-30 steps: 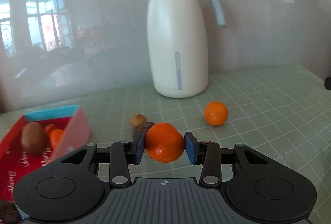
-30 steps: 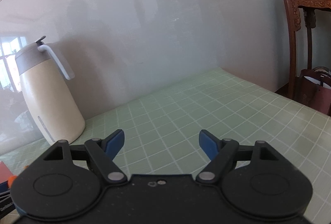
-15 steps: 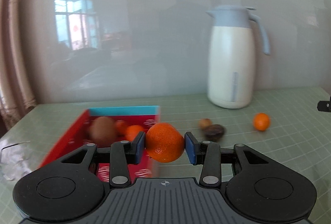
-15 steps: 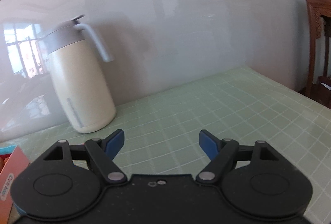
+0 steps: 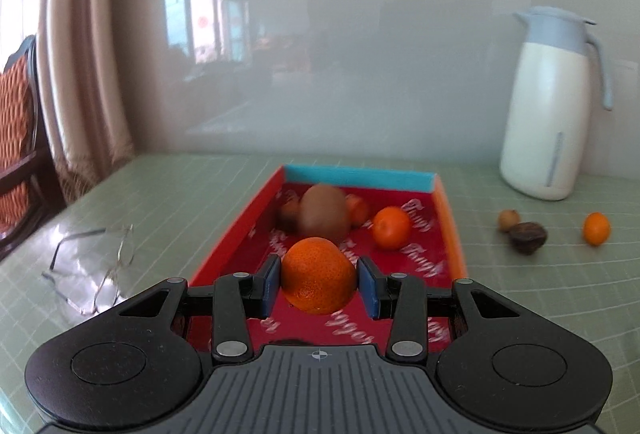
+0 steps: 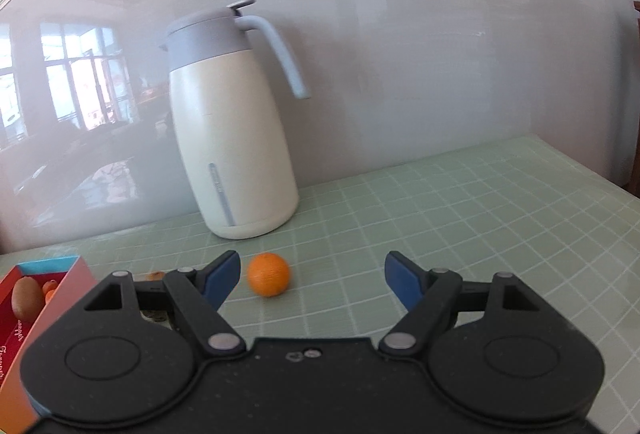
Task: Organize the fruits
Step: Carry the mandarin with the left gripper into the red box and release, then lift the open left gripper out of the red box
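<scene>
At far left in the left wrist view, a pair of thin wire-framed glasses (image 5: 90, 268) lying folded on the pale green grid-patterned counter (image 5: 208, 185), just beside the long shallow red cardboard tray with a blue far wall (image 5: 356, 178). Inside that tray, toward its far end, a brown fuzzy kiwi (image 5: 323, 213), with a small round orange mandarin (image 5: 392, 227) to its right and further small fruit half hidden behind the kiwi, too blurred to name. Over the near end of the tray, the left gripper (image 5: 319, 282), jaws clenched on a larger round orange mandarin with dimpled skin (image 5: 318, 276), both blue pads pressed against its sides. Right of the tray, loose on the counter, a small tan round nut-like fruit (image 5: 508, 220) touching a dark wrinkled brown one (image 5: 528, 237), then a small stray orange mandarin (image 5: 597, 228) a little apart. Behind these, against the glossy grey wall, a tall cream-white insulated jug with a grey-blue lid and handle (image 5: 548, 105), upright. In the right wrist view, tray corner at lower left, jug at centre, and the stray mandarin lying in front of the jug. Right gripper (image 6: 313, 276) with jaws released and spread wide, nothing between the pads, the stray mandarin showing ahead of them near the left pad.
</scene>
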Tool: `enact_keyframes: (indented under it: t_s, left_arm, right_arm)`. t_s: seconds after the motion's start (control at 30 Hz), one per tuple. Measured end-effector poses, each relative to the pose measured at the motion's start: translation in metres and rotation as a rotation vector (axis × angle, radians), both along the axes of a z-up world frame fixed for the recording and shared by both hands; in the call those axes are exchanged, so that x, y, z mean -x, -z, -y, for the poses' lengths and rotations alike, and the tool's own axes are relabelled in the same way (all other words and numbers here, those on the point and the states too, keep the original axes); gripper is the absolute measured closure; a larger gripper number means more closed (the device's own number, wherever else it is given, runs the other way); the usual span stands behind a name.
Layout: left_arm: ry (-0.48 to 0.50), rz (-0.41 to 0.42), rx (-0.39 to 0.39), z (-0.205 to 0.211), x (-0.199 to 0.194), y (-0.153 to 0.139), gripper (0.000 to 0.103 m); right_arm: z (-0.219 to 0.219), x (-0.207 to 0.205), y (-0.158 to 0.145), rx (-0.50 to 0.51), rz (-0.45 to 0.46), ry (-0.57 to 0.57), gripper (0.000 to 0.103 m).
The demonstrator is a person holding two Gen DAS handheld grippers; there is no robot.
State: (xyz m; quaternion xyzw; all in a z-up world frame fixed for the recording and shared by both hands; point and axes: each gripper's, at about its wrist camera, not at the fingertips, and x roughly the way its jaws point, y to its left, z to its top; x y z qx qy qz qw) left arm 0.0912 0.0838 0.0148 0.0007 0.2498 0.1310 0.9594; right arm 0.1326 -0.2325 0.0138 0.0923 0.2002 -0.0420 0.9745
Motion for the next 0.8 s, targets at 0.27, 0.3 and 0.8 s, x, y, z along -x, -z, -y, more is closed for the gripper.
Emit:
enact_keyframes:
  t_s: [0.27, 0.3, 0.8]
  left_arm:
    - [-0.034, -0.008, 0.004, -0.011, -0.001, 0.004, 0.061]
    - [-0.035, -0.006, 0.002, -0.010, -0.001, 0.004, 0.058]
    - [-0.046, 0.072, -0.038, 0.004, 0.013, -0.006, 0.002]
  right_arm:
    - [-0.009, 0.000, 0.001, 0.003, 0.000, -0.015, 0.024]
    - [-0.008, 0.001, 0.002, 0.004, 0.000, -0.015, 0.024]
    - [-0.012, -0.002, 0.004, 0.021, -0.009, -0.035, 0.023]
